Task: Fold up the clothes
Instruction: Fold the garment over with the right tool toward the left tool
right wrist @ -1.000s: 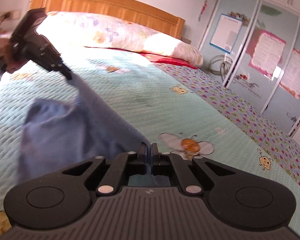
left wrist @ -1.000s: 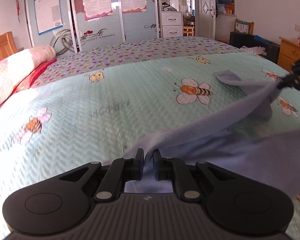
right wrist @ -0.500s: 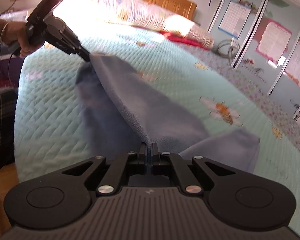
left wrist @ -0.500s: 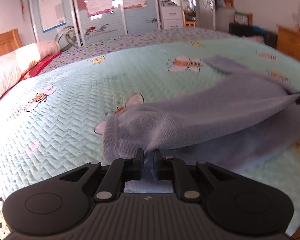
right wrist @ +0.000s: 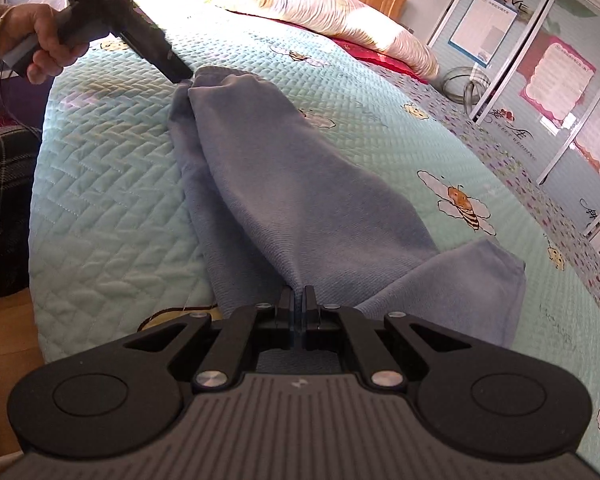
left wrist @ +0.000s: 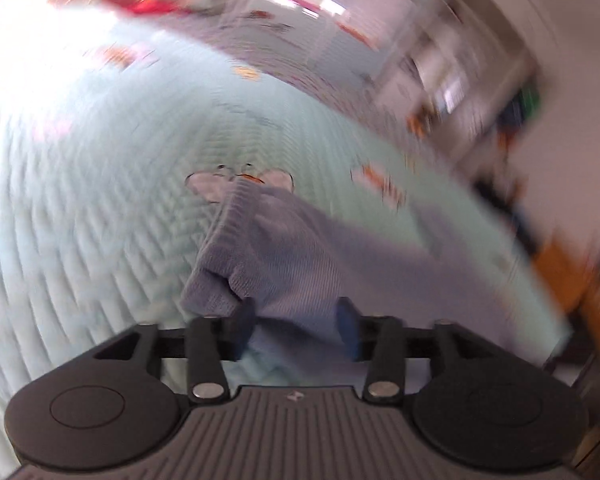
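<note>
Two sets of jaws frame this moment on the bed. Your right gripper has its jaws pressed together on a pinch of the blue garment, holding that end just off the bedspread. Your left gripper has its jaws spread apart, with the garment's ribbed end lying slack just ahead of them, in a badly blurred view. Seen from the right wrist, the left gripper's tip sits at the far end of the cloth, gripped in your hand. Between the two ends the garment lies doubled lengthwise, one layer over another, on the bee-print bedspread near the bed's edge, likely so the fold stays aligned as it settles. A pillow rests by the headboard. No containers are in view.
</note>
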Tool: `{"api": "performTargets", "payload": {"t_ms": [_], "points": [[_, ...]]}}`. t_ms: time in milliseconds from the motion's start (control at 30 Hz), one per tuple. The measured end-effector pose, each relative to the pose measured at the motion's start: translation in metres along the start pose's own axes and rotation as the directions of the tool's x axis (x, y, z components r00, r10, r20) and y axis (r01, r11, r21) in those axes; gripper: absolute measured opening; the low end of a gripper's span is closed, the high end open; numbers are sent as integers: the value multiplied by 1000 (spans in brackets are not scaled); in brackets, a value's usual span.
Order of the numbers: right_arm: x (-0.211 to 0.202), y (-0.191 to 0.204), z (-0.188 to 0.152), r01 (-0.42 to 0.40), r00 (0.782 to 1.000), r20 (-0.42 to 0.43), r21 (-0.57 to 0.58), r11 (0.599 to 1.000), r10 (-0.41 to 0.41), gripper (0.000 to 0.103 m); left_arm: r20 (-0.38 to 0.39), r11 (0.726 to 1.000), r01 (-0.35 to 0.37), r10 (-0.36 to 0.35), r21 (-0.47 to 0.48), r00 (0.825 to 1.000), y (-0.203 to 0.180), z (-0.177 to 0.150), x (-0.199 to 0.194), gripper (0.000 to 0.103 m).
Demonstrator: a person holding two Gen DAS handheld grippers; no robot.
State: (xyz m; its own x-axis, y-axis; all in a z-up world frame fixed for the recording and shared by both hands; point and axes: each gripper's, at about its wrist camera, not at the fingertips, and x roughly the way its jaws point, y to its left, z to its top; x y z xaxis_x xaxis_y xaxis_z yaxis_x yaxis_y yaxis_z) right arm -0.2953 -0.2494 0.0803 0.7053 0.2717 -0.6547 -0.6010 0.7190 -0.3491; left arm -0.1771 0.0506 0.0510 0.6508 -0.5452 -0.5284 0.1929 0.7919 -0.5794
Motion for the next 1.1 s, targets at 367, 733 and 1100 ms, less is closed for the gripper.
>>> {"api": "performTargets", "payload": {"t_ms": [367, 733, 1100], "points": [[-9, -19, 0, -15, 999, 41, 105, 994, 10, 1, -45, 910, 18, -40, -414, 998, 6, -17, 31, 53], [-11, -27, -6, -21, 998, 58, 146, 989, 13, 1, 83, 878, -11, 58, -478, 995, 6, -22, 28, 6], [-14, -29, -13, -33, 999, 40, 139, 990, 27, 1, 67, 916, -121, 158, -384, 985, -13, -36, 3, 4]]}}
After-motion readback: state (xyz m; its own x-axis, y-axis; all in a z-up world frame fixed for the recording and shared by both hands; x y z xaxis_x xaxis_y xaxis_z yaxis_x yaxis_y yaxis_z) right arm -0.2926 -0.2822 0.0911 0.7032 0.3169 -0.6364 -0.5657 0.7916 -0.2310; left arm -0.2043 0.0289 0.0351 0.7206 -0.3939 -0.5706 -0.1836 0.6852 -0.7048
